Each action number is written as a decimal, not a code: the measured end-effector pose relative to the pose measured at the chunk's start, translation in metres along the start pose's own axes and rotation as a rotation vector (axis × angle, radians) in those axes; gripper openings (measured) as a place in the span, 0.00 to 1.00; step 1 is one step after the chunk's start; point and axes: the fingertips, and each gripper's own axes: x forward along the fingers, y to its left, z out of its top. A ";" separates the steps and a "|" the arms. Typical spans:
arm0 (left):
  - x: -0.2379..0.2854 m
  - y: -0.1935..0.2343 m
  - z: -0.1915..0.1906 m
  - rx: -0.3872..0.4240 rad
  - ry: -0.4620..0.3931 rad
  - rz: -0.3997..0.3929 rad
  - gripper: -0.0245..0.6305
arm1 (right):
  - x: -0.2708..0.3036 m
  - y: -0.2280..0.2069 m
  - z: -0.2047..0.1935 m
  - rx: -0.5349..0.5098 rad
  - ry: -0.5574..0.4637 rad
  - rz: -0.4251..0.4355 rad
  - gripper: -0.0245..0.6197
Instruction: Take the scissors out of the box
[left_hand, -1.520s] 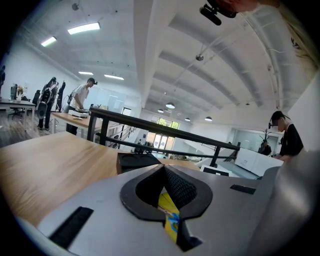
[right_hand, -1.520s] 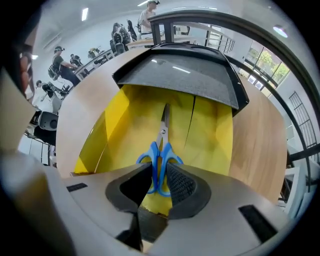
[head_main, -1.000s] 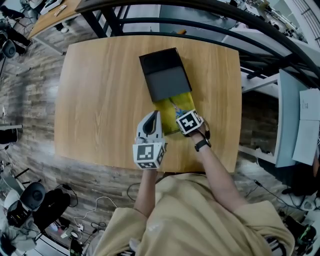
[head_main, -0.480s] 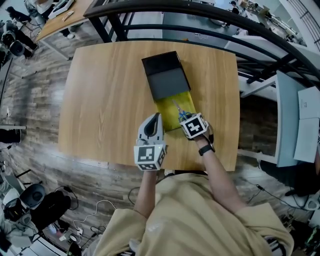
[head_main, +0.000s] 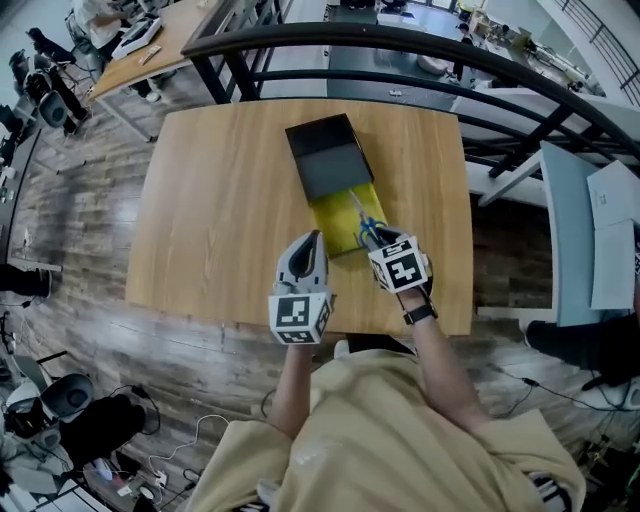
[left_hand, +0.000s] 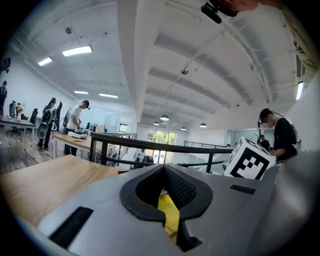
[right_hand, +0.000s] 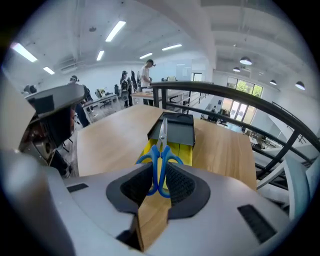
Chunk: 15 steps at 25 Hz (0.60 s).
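Blue-handled scissors (head_main: 367, 229) (right_hand: 160, 165) hang over the near end of the yellow tray (head_main: 336, 214) (right_hand: 185, 153), blades pointing away from me. My right gripper (head_main: 379, 241) (right_hand: 160, 186) is shut on their handles. The tray sticks out of a black box sleeve (head_main: 328, 160) (right_hand: 179, 131) on the wooden table (head_main: 220, 200). My left gripper (head_main: 310, 246) (left_hand: 164, 173) hovers by the tray's near left corner. Its jaws meet at the tips, with nothing held. A strip of the yellow tray shows through the gap behind the tips.
A black metal railing (head_main: 400, 45) curves past the table's far and right sides. The table's near edge (head_main: 240, 318) lies just under both grippers. Other desks and people (right_hand: 146, 75) are far off in the room.
My right gripper has risen and drawn back toward me with the scissors, lifting them up from the tray. The left gripper has also pulled back a little and risen.
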 end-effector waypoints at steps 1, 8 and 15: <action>-0.006 -0.004 0.002 0.008 -0.007 -0.004 0.05 | -0.010 0.002 0.005 0.002 -0.034 -0.008 0.16; -0.042 -0.032 0.016 0.053 -0.046 -0.039 0.05 | -0.087 0.017 0.036 -0.002 -0.269 -0.060 0.16; -0.072 -0.061 0.047 0.102 -0.111 -0.073 0.05 | -0.162 0.023 0.058 -0.017 -0.494 -0.137 0.16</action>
